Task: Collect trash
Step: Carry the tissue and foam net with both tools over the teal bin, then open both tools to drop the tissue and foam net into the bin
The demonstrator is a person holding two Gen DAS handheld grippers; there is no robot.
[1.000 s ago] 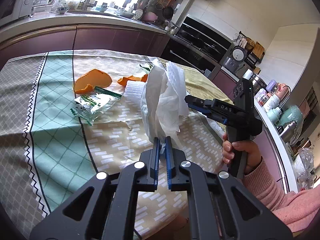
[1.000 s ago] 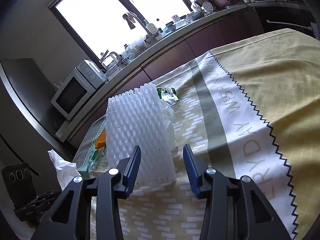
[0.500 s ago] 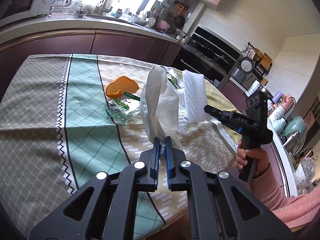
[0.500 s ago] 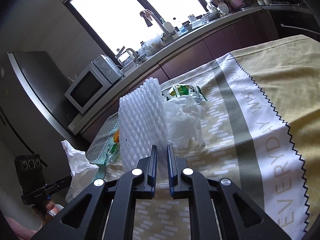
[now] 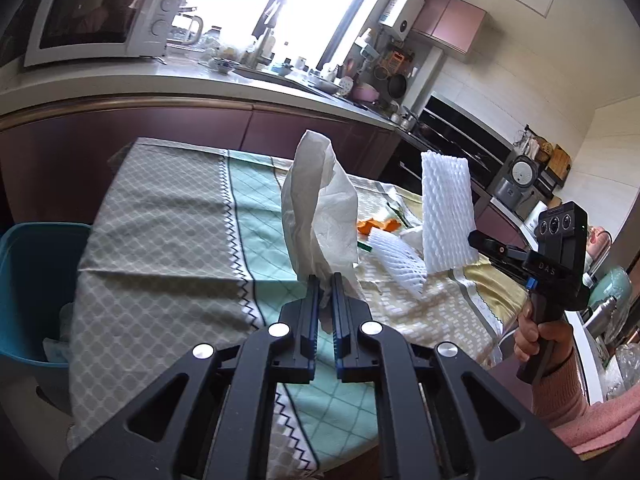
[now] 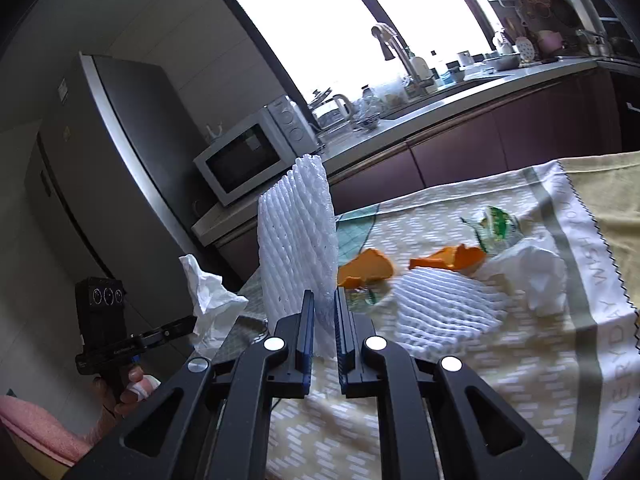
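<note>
My left gripper is shut on a crumpled white tissue, held upright above the table's left part; it also shows in the right wrist view. My right gripper is shut on a white foam net sleeve, held upright above the table; it also shows in the left wrist view. On the tablecloth lie a second foam net, orange peels, a green-white wrapper and a white tissue.
A blue bin stands on the floor left of the table, below its edge. The table's patterned cloth hangs over that edge. A counter with a microwave and sink runs behind.
My right gripper shut on the foam net sleeve and lifted it off the table. Both grippers have swung left with their loads; the blue bin has come into the left wrist view.
</note>
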